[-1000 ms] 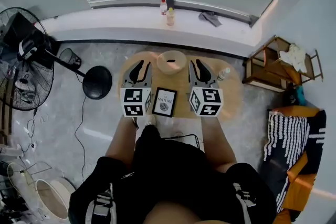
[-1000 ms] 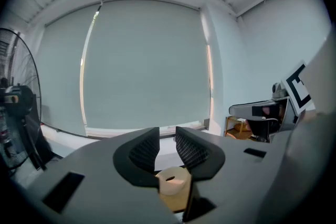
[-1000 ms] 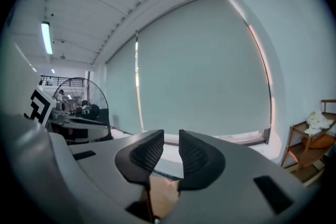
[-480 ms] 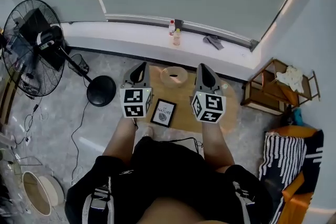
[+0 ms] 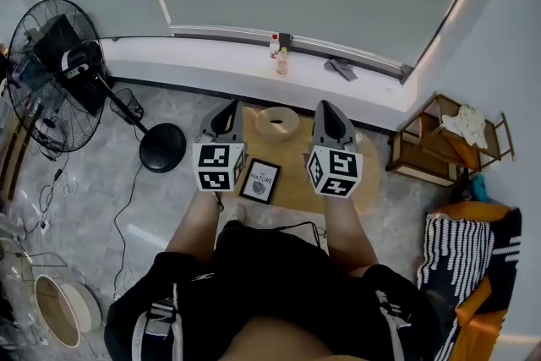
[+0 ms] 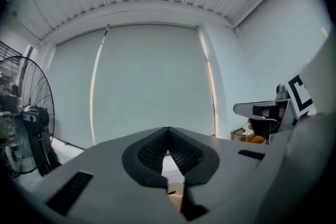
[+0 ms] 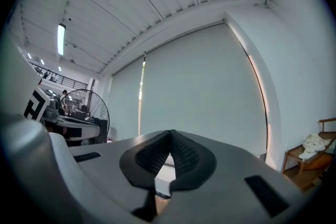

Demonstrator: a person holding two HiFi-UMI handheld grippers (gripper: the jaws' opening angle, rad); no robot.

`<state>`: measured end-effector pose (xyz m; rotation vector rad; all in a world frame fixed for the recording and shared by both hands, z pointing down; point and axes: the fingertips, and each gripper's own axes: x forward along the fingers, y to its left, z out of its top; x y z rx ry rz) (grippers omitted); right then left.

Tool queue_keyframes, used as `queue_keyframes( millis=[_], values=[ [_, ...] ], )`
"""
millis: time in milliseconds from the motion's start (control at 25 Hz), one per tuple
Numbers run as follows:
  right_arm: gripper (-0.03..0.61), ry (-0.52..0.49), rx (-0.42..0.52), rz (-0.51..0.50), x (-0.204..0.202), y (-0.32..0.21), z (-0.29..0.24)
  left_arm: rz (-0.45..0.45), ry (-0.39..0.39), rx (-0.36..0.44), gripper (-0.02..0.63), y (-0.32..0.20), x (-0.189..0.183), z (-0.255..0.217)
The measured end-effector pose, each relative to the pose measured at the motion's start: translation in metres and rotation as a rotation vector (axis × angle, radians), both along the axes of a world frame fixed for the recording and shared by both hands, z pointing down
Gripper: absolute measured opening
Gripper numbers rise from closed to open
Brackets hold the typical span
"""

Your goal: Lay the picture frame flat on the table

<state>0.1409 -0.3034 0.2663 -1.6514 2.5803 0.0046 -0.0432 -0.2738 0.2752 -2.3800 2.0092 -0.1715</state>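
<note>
In the head view the picture frame (image 5: pixel 261 180), black-edged around a white print, rests face up on the round wooden table (image 5: pixel 292 152), near its front edge. It sits between my two grippers and touches neither. My left gripper (image 5: pixel 226 109) is held just left of the frame and is shut with nothing in it. My right gripper (image 5: pixel 325 107), just right of the frame, is also shut and empty. In the left gripper view the left gripper (image 6: pixel 168 129) points at a pale window blind, pads together. The right gripper (image 7: pixel 170 134) in its own view shows the same.
A beige ring-shaped roll (image 5: pixel 277 123) lies at the table's far side. A standing fan (image 5: pixel 52 72) with a round base (image 5: pixel 162 146) is on the left. A wooden rack (image 5: pixel 439 139) stands right. Bottles (image 5: pixel 279 57) and a cloth (image 5: pixel 342 68) sit on the sill.
Both grippers' jaws have gone from open to shut. The head view has tilted, so more of the blind shows. The frame lies where it was.
</note>
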Motion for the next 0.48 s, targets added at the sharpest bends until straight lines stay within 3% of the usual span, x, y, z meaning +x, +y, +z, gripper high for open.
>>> queue_keyframes(
  millis=[480],
  values=[
    [0.009, 0.009, -0.016, 0.011, 0.006, -0.01, 0.009, 0.005, -0.015, -0.008, 0.018, -0.002, 0.011, 0.001]
  ],
)
